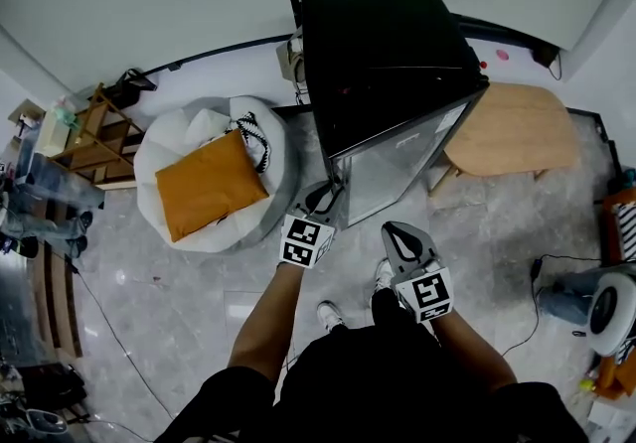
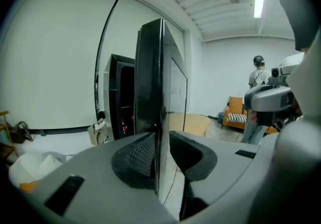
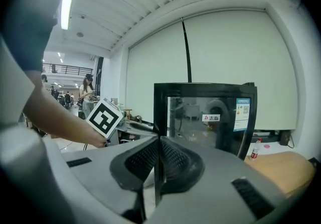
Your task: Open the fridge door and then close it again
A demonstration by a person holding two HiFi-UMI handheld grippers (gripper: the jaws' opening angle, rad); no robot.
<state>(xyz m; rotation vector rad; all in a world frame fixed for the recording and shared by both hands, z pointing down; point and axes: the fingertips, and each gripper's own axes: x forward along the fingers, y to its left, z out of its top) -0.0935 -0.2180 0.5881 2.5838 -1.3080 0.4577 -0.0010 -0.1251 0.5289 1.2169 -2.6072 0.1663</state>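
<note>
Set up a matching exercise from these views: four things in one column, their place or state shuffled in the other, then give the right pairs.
Things:
1. fridge door
2. orange cushion
3. wooden table
4. right hand-held gripper

Place or state:
A. jaws together, nothing between them
B. lying on the white beanbag
C. swung open, its edge between the jaws of the left hand-held gripper
D. standing to the right of the fridge in the head view

Pairs: 1-C, 2-B, 3-D, 4-A
</note>
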